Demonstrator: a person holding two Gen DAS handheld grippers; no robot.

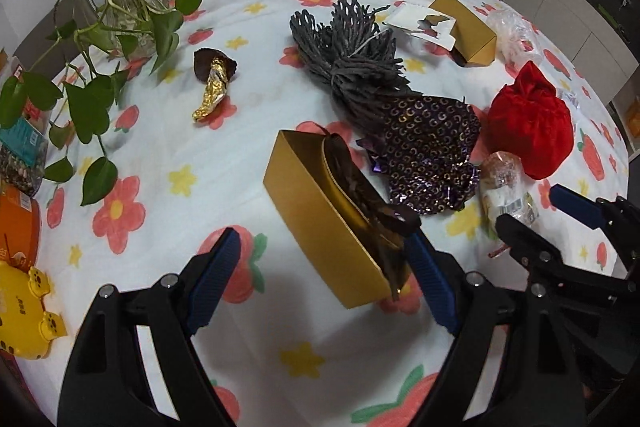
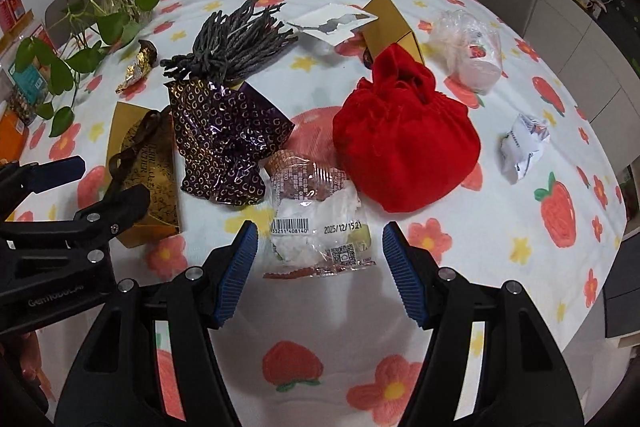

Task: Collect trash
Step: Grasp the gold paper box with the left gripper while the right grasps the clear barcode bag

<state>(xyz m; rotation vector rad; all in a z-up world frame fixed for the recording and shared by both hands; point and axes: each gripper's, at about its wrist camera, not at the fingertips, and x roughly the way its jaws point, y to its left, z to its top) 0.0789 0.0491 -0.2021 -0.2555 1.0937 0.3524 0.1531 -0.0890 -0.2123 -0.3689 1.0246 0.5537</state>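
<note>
A long gold box (image 1: pixel 320 227) with a dark ribbon lies open on the flowered tablecloth (image 1: pixel 168 267). My left gripper (image 1: pixel 324 279) stands open over its near end, and its left pad is well clear of the box. The same gripper (image 2: pixel 112 177) shows at the left of the right wrist view, above the gold box (image 2: pixel 144 167). A clear plastic wrapper (image 2: pixel 316 223) with a barcode lies flat between the blue pads of my open right gripper (image 2: pixel 320 267), untouched. In the left wrist view the right gripper (image 1: pixel 528 207) hangs by that wrapper (image 1: pixel 504 187).
On the cloth lie a purple foil wrapper (image 2: pixel 224 139), a grey yarn bundle (image 1: pixel 352 47), a red cloth pouch (image 2: pixel 404 143), a gold foil scrap (image 1: pixel 214 87), a second gold box (image 1: pixel 468 27), torn white paper (image 1: pixel 416 19) and a crumpled white wrapper (image 2: pixel 524 147). A glass vase (image 1: pixel 128 7) stands at the far left.
</note>
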